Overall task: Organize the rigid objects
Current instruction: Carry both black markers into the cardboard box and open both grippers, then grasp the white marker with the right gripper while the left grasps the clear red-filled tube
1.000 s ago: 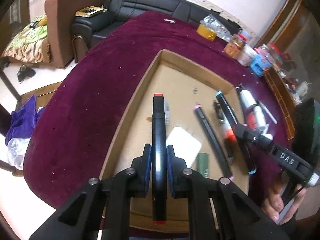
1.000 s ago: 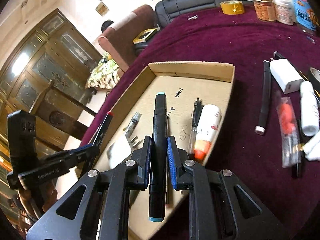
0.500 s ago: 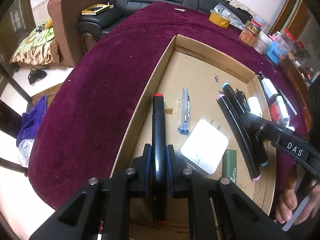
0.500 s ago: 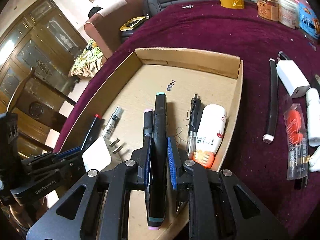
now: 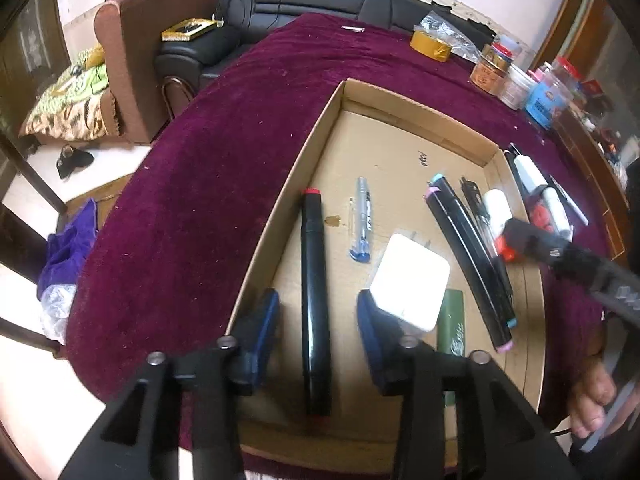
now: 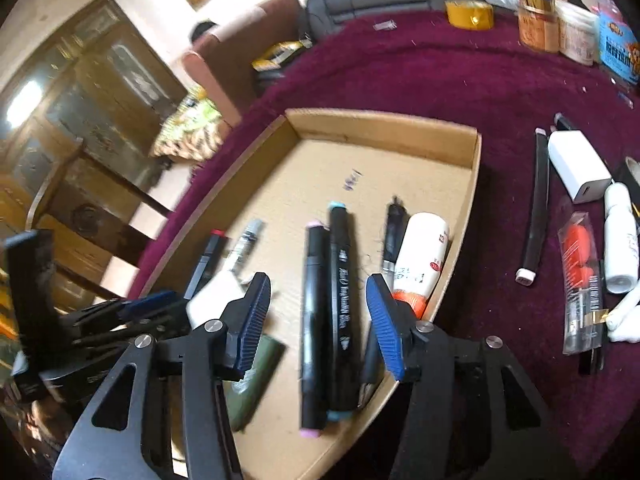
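Observation:
A shallow cardboard tray (image 5: pixel 416 118) (image 6: pixel 384 132) lies on the maroon tablecloth. My left gripper (image 5: pixel 318 320) is open over its left side; a black red-capped marker (image 5: pixel 314 280) lies in the tray between its pads. My right gripper (image 6: pixel 318 312) is open over the tray; a black teal-capped marker (image 6: pixel 342 292) lies between its pads beside a pink-capped marker (image 6: pixel 312 320). The tray also holds a white charger (image 5: pixel 410 282), a clear blue pen (image 5: pixel 363 220), a green case (image 5: pixel 451 328), a black pen (image 6: pixel 392 236) and a white bottle (image 6: pixel 420 260).
On the cloth right of the tray lie a black marker (image 6: pixel 536 204), a white adapter (image 6: pixel 576 170), an orange packet (image 6: pixel 580 276) and a white tube (image 6: pixel 620 240). Tape roll (image 6: pixel 470 14) and jars (image 6: pixel 536 20) stand at the far edge. Sofa and armchair behind.
Both grippers have opened and let go of their markers. The red-capped marker now lies at the tray's left; the teal-capped marker lies beside the pink-capped one.

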Action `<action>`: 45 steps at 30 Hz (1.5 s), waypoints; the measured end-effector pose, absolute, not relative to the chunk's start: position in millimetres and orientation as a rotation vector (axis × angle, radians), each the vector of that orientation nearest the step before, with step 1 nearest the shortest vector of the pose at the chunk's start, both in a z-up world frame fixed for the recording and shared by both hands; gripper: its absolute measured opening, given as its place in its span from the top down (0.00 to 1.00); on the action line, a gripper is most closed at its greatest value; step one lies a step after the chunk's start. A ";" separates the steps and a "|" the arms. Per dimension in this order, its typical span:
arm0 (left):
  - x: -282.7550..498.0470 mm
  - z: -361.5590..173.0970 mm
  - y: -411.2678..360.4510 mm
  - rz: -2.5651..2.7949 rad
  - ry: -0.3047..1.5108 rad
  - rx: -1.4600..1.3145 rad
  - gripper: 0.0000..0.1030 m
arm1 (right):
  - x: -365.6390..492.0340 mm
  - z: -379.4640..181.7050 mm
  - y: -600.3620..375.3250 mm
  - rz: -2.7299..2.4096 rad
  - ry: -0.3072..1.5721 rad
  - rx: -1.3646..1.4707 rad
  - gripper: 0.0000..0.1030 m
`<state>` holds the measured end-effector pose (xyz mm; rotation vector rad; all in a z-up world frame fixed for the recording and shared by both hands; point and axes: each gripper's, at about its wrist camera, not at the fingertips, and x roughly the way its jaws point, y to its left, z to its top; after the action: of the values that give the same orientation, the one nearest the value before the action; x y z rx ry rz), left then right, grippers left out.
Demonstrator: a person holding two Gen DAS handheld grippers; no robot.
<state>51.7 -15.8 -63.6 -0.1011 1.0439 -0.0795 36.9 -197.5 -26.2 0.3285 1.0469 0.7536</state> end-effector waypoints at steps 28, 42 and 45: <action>29.3 -46.9 -215.8 -0.521 0.988 -0.096 0.45 | 78.4 -96.6 -440.5 0.240 1.134 0.722 0.52; 41.6 -48.5 -221.5 -0.507 0.999 -0.072 0.45 | 85.0 -110.6 -418.7 0.278 1.157 0.734 0.86; 52.2 -50.4 -229.4 -0.515 1.016 -0.063 0.45 | 67.3 -108.7 -424.0 0.351 1.118 0.769 0.88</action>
<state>52.2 -229.4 -50.4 -0.0634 1.0155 -0.5154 67.3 -424.0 -108.7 0.7688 1.1177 0.3510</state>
